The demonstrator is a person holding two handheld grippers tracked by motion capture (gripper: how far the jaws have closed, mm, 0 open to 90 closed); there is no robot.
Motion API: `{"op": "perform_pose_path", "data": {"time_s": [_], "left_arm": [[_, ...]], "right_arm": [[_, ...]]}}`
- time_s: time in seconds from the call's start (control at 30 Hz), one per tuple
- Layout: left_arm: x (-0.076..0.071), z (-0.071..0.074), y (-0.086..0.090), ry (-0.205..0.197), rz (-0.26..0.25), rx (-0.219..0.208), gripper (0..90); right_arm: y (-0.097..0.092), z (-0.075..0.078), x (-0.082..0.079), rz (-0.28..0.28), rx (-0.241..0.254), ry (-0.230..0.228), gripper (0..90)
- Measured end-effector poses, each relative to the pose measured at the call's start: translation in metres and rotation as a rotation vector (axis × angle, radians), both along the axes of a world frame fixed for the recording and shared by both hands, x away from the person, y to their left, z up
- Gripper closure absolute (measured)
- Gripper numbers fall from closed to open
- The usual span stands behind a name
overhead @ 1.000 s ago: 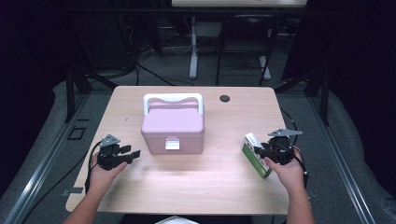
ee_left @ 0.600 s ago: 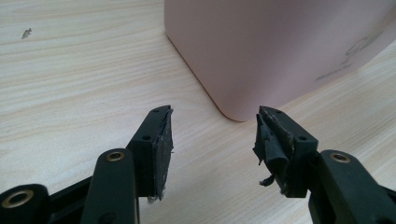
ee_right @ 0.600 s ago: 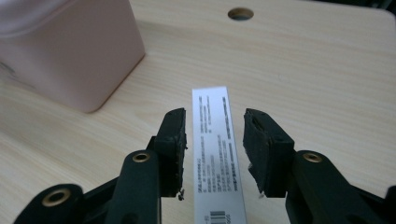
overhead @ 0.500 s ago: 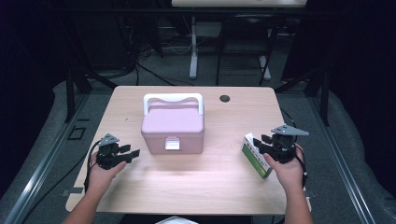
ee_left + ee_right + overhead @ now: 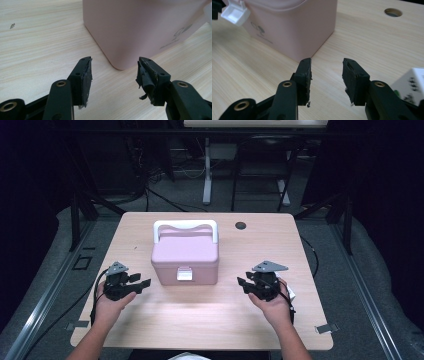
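Now: pink box (image 5: pixel 186 257) with white handle (image 5: pixel 185 226) and white latch (image 5: pixel 184 274) sits on counter (image 5: pixel 210 315), between both grippers. Left gripper (image 5: pixel 113 75) jaws spread, empty; box corner just ahead, apart. Right gripper (image 5: pixel 326 72) jaws spread, empty; box ahead-left, white-green carton (image 5: pixel 412 86) beside right jaw.

jaws: black, brass-ringed screws at the base of each
pads (image 5: pixel 86 75): frayed black rubber
plates: grey, three-cornered, atop left gripper (image 5: pixel 142 284), right gripper (image 5: pixel 243 284)
cables: black, behind
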State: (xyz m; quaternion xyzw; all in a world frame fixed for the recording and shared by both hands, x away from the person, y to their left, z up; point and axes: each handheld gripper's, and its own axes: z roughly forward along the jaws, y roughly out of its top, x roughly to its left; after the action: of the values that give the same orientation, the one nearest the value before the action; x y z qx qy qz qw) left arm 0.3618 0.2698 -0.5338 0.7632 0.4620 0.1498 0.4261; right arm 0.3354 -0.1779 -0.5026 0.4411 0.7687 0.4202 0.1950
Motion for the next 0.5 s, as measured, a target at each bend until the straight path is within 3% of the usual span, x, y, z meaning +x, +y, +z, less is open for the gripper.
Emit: {"op": "perform_pose_path", "data": {"time_s": [0.07, 0.13, 0.3, 0.5], "left_arm": [[0.002, 0.001, 0.000, -0.001, 0.008, -0.010, 45.4], [0.005, 0.004, -0.001, -0.002, 0.010, -0.022, 45.6], [0.013, 0.009, -0.005, -0.002, 0.011, -0.050, 51.8], [0.024, 0.011, -0.011, -0.006, 0.024, -0.026, 58.0]], "right_arm": [[0.007, -0.004, 0.001, 0.008, -0.020, 0.000, 58.8], [0.012, -0.006, 0.004, 0.012, 0.000, 0.013, 59.1], [0.025, -0.008, 0.014, 0.002, -0.008, -0.008, 65.1], [0.038, -0.010, 0.027, -0.009, -0.021, -0.008, 65.2]]}}
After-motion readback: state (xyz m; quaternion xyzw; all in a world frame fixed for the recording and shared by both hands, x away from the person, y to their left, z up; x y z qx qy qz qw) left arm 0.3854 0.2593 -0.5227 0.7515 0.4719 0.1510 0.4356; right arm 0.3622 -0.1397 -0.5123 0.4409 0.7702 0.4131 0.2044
